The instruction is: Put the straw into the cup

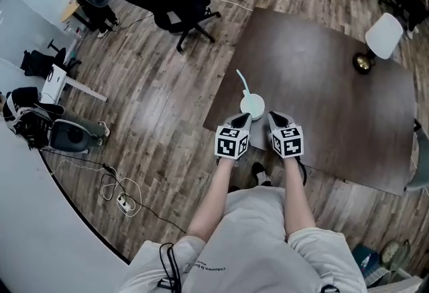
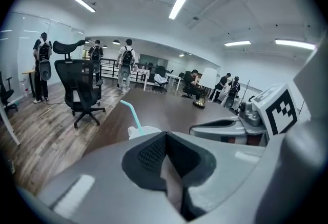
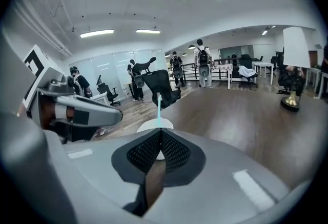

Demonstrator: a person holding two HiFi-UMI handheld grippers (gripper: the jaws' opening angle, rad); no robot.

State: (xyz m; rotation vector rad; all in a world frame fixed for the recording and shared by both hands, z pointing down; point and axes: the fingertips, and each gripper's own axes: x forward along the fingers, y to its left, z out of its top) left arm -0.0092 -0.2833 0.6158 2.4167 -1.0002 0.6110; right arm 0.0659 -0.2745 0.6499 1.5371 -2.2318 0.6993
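A white cup (image 1: 252, 106) stands near the front left corner of the dark brown table (image 1: 315, 64), with a light teal straw (image 1: 242, 81) sticking out of it and leaning left. My left gripper (image 1: 242, 120) sits just in front of the cup on its left, my right gripper (image 1: 276, 119) just in front on its right. Both are shut with nothing between their jaws. The left gripper view shows the cup (image 2: 145, 131) and straw (image 2: 132, 115) just beyond the closed left gripper (image 2: 165, 136). The right gripper view shows the cup (image 3: 155, 125) and straw (image 3: 159, 107) past the closed right gripper (image 3: 160, 132).
A small brass object (image 1: 362, 62) sits at the table's far right, beside a white chair (image 1: 384, 35). A black office chair (image 1: 179, 3) stands on the wooden floor to the far left of the table. Several people stand in the background.
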